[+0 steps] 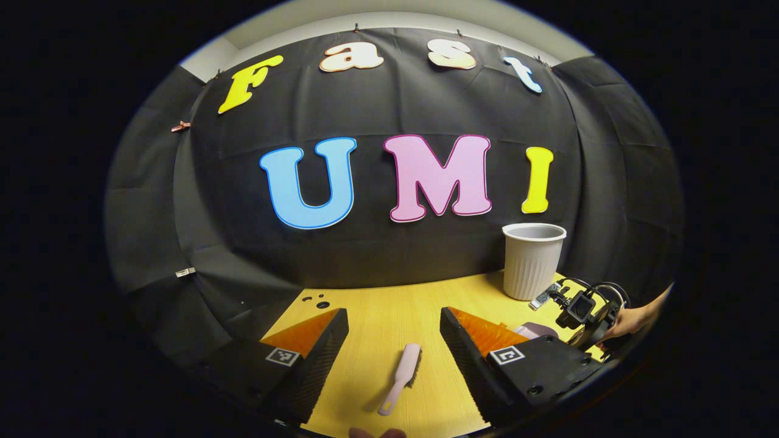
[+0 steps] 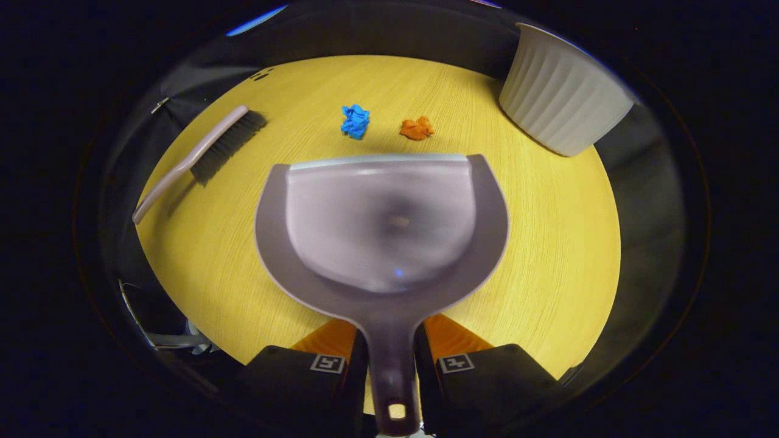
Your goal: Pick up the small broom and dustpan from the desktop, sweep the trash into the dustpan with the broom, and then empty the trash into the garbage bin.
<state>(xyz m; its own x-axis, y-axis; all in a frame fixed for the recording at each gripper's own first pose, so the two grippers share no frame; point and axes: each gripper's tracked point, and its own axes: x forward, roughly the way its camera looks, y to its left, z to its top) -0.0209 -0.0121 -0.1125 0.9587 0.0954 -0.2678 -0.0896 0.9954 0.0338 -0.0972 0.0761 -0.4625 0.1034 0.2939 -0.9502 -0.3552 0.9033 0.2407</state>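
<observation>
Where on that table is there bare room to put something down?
Bare wood lies between the broom and the dustpan, and right of the dustpan below the garbage bin. It is crowded ahead of the dustpan's lip, around the blue paper wad and orange wad.

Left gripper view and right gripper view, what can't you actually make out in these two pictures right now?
- Garbage bin inside: right gripper view, its own wall hides it and the edge crops it.
- Dustpan: left gripper view, mostly behind a finger of the left gripper.
- Broom bristles: left gripper view, hidden under its back.
- Two trash wads, blue and orange: right gripper view, too small to tell the material.
</observation>
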